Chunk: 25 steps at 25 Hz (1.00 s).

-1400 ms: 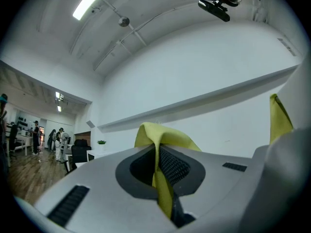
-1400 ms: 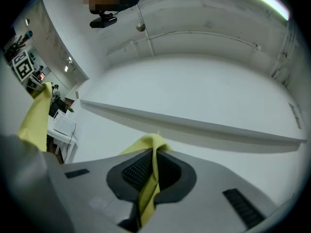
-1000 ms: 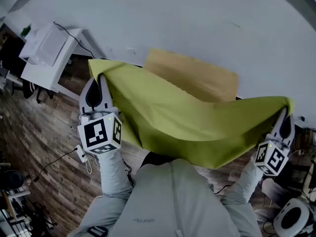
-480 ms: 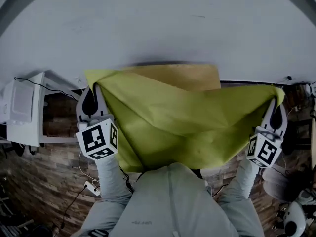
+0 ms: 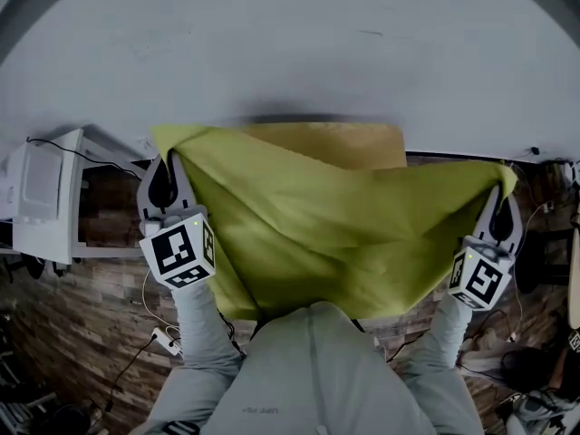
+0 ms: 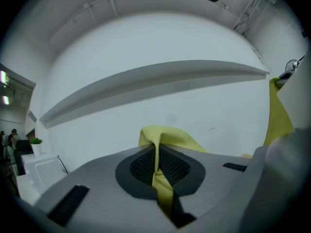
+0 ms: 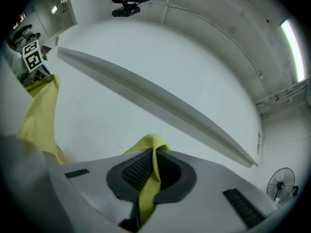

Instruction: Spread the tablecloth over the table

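A yellow-green tablecloth [image 5: 335, 229] hangs stretched between my two grippers in front of my chest. The left gripper [image 5: 169, 166] is shut on its left corner, and the right gripper [image 5: 504, 188] is shut on its right corner. In the left gripper view the tablecloth [image 6: 158, 166] is pinched between the closed pads. The right gripper view shows the tablecloth [image 7: 151, 176] clamped the same way. A light wooden table [image 5: 340, 143] stands beyond the cloth against the wall; the cloth hides most of its top.
A plain white wall [image 5: 290, 53] fills the upper head view. A white cabinet [image 5: 41, 193] with a cable stands at the left. Cables and a power strip [image 5: 165, 341] lie on the wooden floor. A fan [image 7: 282, 183] stands at the right.
The head view swung to face the wall squarely. Both grippers moved with the cloth, the left one farther, so the cloth now hangs spread across the table's width.
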Each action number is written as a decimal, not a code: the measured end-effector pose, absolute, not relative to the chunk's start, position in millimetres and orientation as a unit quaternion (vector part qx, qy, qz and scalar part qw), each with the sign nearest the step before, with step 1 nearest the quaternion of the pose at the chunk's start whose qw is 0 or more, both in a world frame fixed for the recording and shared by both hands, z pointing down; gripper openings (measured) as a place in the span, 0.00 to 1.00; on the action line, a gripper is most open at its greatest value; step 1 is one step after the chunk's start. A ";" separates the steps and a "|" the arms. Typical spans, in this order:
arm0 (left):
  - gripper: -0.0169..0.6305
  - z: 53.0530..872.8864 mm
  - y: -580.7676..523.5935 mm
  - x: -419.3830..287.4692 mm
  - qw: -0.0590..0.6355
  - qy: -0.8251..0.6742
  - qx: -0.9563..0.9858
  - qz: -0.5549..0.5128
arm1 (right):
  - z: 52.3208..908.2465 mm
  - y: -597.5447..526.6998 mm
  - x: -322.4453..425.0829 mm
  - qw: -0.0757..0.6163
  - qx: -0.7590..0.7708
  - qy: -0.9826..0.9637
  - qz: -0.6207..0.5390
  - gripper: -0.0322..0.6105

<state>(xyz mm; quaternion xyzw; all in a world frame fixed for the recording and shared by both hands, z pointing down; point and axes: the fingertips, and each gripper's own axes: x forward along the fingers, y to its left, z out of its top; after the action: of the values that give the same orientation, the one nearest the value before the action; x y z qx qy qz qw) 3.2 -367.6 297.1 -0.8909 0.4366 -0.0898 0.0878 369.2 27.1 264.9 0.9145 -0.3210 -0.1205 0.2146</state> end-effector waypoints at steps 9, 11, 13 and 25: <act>0.07 288.6 -372.9 17.1 0.115 0.443 -0.885 -0.090 | 265.6 14.4 387.5 0.238 0.904 -0.330 -0.133 0.09; 0.07 282.9 -376.2 23.3 0.128 0.443 -0.883 -0.085 | 263.1 7.8 391.1 0.250 0.899 -0.330 -0.142 0.09; 0.07 277.1 -380.3 30.6 0.143 0.443 -0.882 -0.081 | 259.7 -1.5 394.4 0.264 0.893 -0.329 -0.153 0.09; 0.07 279.8 -438.3 76.1 0.207 0.436 -0.871 -0.092 | 257.8 -75.4 448.1 0.322 0.863 -0.325 -0.213 0.09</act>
<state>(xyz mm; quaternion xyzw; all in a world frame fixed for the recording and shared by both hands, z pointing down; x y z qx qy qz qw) 76.1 -438.3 279.8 -0.8707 0.4365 -0.0916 0.2071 448.1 -75.4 257.8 0.8632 -0.3249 -0.2134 0.3223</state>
